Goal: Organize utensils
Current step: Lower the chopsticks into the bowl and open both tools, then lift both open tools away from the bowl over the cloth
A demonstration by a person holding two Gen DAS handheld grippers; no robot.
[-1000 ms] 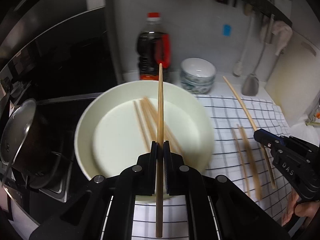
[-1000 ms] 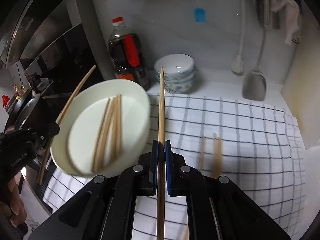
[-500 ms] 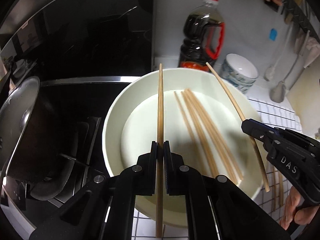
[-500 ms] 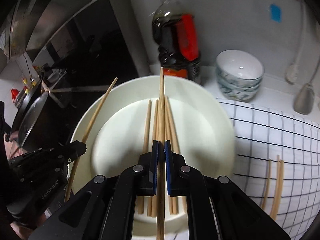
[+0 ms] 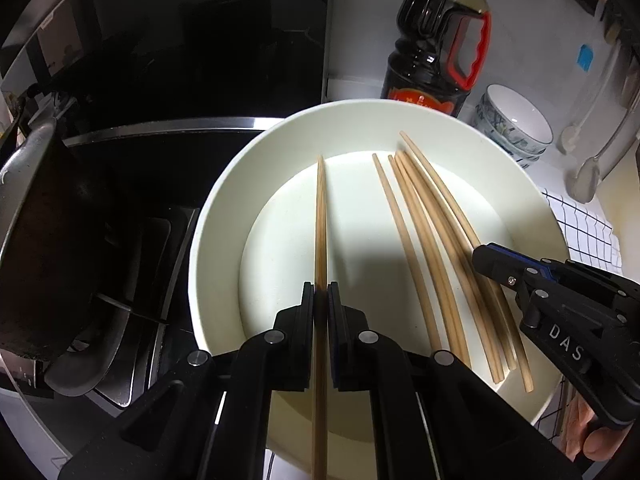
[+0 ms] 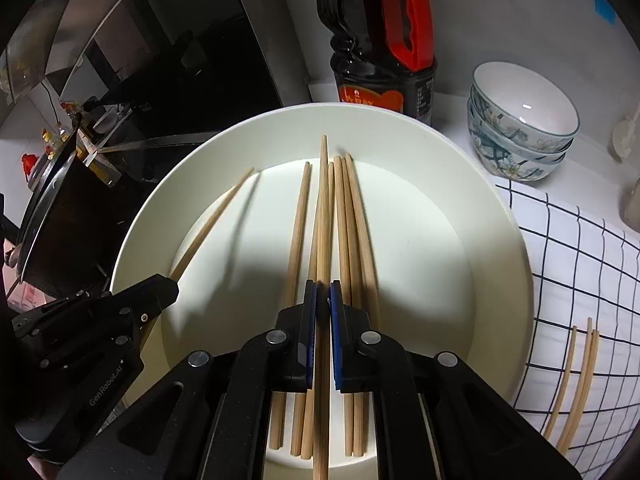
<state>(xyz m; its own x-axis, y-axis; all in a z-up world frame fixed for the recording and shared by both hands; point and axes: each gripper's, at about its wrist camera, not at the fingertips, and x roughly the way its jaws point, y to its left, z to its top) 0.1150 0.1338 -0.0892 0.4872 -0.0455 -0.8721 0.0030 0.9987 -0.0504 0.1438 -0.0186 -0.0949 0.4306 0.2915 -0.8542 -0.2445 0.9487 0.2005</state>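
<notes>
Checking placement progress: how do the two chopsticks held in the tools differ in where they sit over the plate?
The left tool's chopstick hangs alone over a bare part of the white plate, apart from the loose chopsticks. The right tool's chopstick lies directly over that bundle, lined up with it. Both are plain wood, clamped mid-length in shut jaws, tips toward the plate's far rim.

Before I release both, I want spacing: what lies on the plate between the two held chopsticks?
Left wrist view: bare plate, then a loose chopstick beside the bundle that the right gripper's chopstick rests against.
</notes>
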